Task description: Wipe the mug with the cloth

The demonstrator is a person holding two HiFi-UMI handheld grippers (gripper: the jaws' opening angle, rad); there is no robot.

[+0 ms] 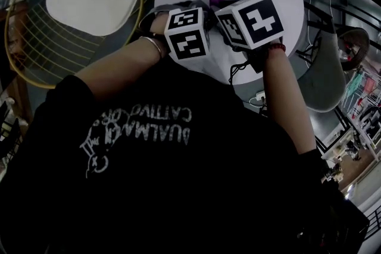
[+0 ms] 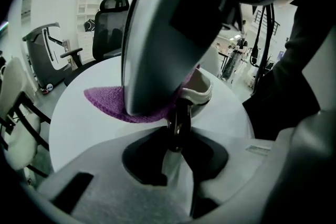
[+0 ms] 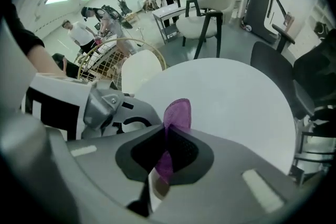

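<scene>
Jaws of left gripper clamp one mug, of right gripper one cloth.

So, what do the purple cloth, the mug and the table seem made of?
The cloth looks like soft woven or terry textile, matte, by its nubby surface. The mug is probably glazed ceramic: its pale rim is smooth and slightly shiny. The table has a smooth white matte top; laminate or paint, I cannot tell.

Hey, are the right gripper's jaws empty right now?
No, the right gripper is shut on the purple cloth, which sticks out past its jaws in the right gripper view.
</scene>
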